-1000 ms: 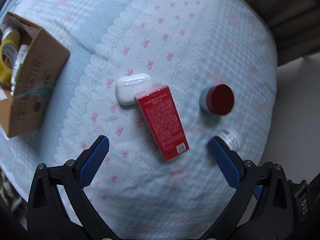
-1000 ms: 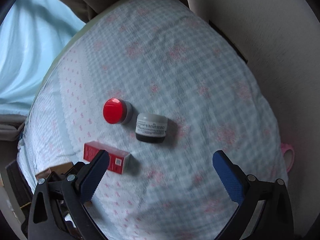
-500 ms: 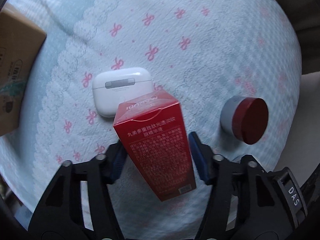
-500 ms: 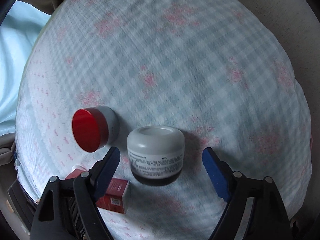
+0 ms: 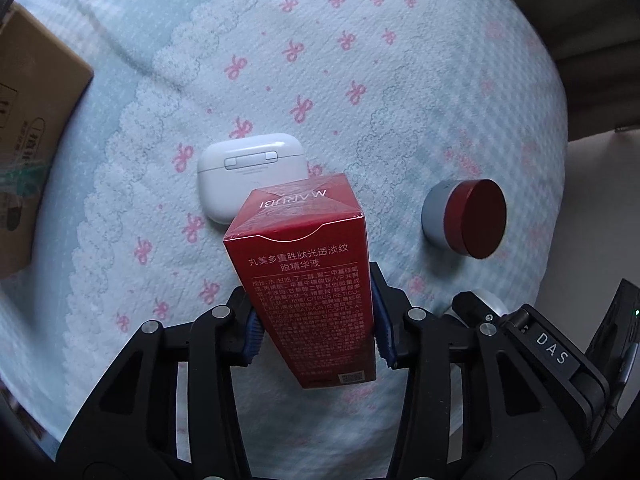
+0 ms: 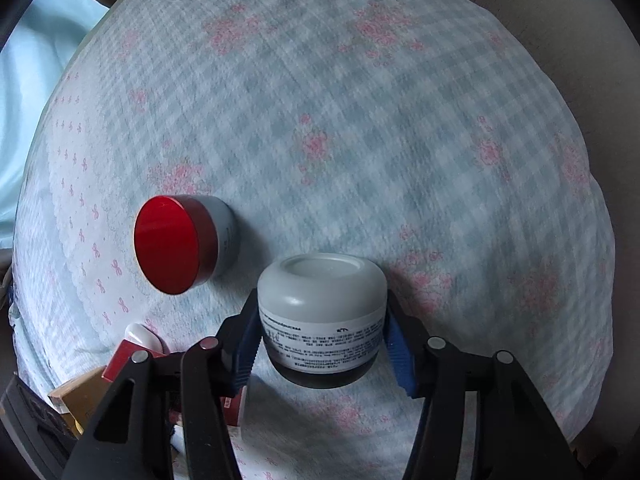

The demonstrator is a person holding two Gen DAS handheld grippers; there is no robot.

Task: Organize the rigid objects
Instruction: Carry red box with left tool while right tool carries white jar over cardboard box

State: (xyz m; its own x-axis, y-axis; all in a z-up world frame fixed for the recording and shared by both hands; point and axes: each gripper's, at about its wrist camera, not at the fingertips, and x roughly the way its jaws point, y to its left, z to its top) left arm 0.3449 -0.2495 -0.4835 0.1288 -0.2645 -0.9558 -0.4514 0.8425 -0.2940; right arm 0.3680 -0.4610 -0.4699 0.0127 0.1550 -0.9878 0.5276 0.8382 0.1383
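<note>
My left gripper (image 5: 316,320) is shut on a red carton (image 5: 308,276) with white print, gripping its two long sides, its far end raised. A white earbuds case (image 5: 250,170) lies just beyond it on the cloth. A jar with a red lid (image 5: 466,218) lies on its side to the right; it also shows in the right wrist view (image 6: 180,240). My right gripper (image 6: 322,344) is shut on a grey jar (image 6: 322,308) with a white label and dark base. The red carton (image 6: 124,364) and earbuds case (image 6: 142,336) peek in at the lower left.
A brown cardboard box (image 5: 28,128) sits at the left edge of the bed. The blue checked bedspread (image 6: 360,120) with pink bows stretches ahead. Its right edge drops to the floor (image 5: 600,200). A light blue sheet (image 6: 24,80) lies far left.
Both grippers came down over their objects and closed: the left on the red carton, the right on the grey jar. The carton's far end has lifted off the cloth.
</note>
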